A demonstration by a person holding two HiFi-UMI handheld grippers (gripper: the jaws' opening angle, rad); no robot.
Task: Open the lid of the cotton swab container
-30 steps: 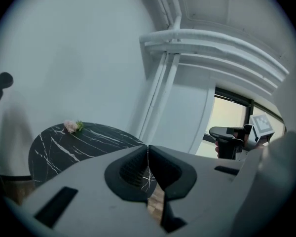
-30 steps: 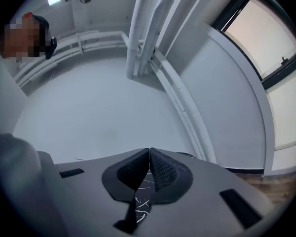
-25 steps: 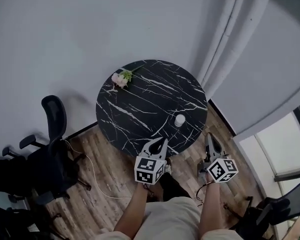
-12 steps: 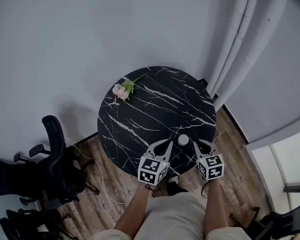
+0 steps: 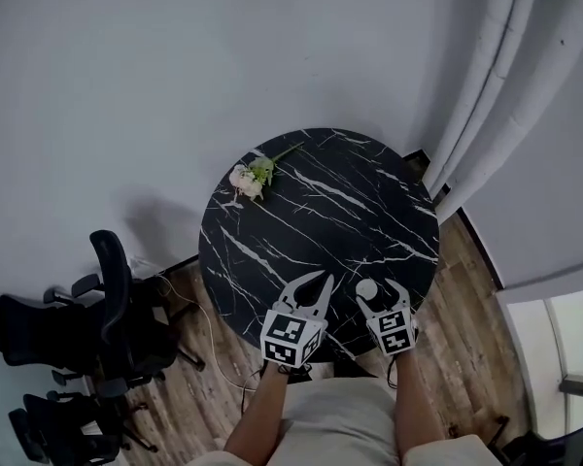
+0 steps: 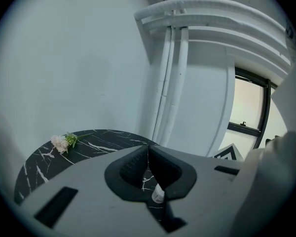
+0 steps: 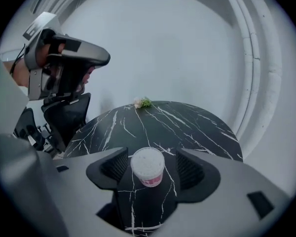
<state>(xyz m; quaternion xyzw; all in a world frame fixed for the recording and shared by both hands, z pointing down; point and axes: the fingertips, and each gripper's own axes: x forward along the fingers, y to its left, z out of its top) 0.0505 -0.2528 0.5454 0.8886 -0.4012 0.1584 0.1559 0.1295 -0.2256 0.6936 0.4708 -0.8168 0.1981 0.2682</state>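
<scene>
The cotton swab container [image 5: 366,288] is a small white tub with a pink label and its lid on. It stands upright near the front edge of the round black marble table [image 5: 311,212]. In the right gripper view the container [image 7: 148,166] sits between the jaws of my right gripper [image 7: 151,158], which are opening. Both pads stand clear of it. My right gripper [image 5: 379,296] reaches in from the table's front edge. My left gripper [image 5: 321,282] is shut and empty, just left of the container. Through its closed jaws [image 6: 148,154] a sliver of the container [image 6: 158,195] shows.
A pink flower sprig [image 5: 251,177] lies at the table's far left rim. Black office chairs [image 5: 87,309] stand on the wood floor to the left. A grey curtain [image 5: 505,85] hangs at the right, with a window beyond it. A grey wall lies behind.
Both grippers have moved forward from beyond the table's edge to over its front rim. The right gripper has come up to the container and its jaws have spread around it.
</scene>
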